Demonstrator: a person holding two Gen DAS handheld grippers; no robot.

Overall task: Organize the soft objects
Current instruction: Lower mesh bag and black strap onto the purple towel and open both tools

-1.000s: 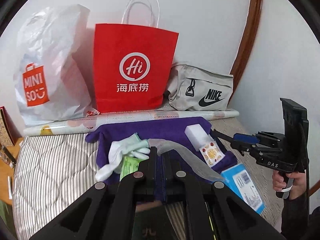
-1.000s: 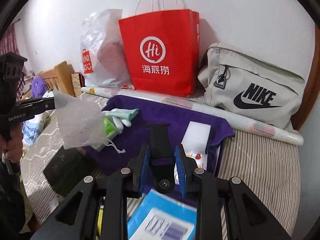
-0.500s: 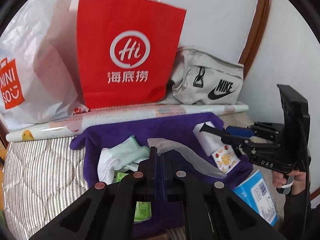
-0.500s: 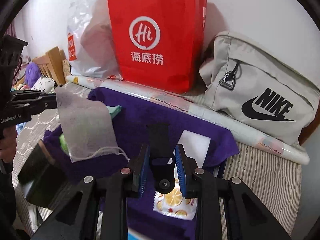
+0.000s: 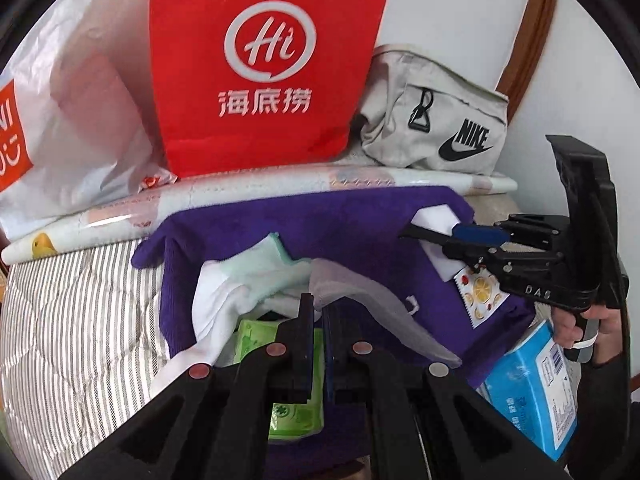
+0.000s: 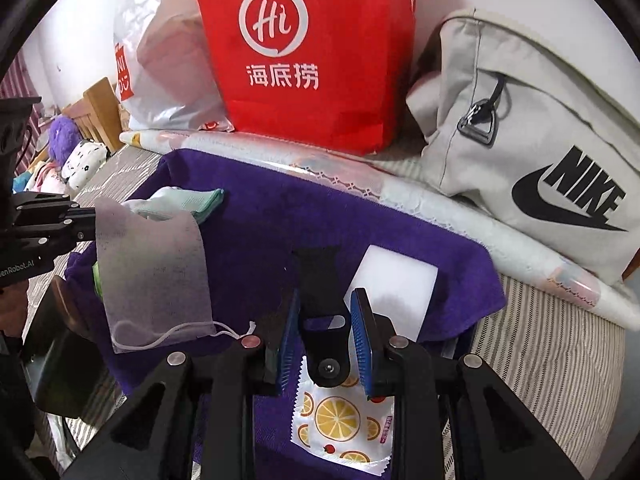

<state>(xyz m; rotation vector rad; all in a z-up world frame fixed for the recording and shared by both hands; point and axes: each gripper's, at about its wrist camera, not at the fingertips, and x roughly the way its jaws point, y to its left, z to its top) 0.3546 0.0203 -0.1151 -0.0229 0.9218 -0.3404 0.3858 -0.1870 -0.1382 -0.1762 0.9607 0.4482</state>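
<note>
My left gripper (image 5: 318, 304) is shut on the edge of a translucent white drawstring pouch (image 5: 372, 308), which hangs over a purple towel (image 5: 320, 232); the pouch also shows in the right wrist view (image 6: 152, 276). White and mint socks (image 5: 244, 280) and a green wipes pack (image 5: 280, 384) lie on the towel's left. My right gripper (image 6: 326, 320) is open, low over the towel, above a lemon-print packet (image 6: 344, 424) and just before a white sponge block (image 6: 396, 292). It shows in the left wrist view (image 5: 412, 233).
A red paper bag (image 5: 264, 68), a white Miniso plastic bag (image 5: 68, 120) and a grey Nike bag (image 6: 532, 152) stand at the wall. A rolled sheet (image 5: 280, 188) lies behind the towel. A blue tissue pack (image 5: 536, 384) sits at right on the striped mattress (image 5: 60, 312).
Both grippers have moved forward and down toward the towel. The pouch has travelled with the left gripper. The right gripper now hovers over the lemon packet and sponge.
</note>
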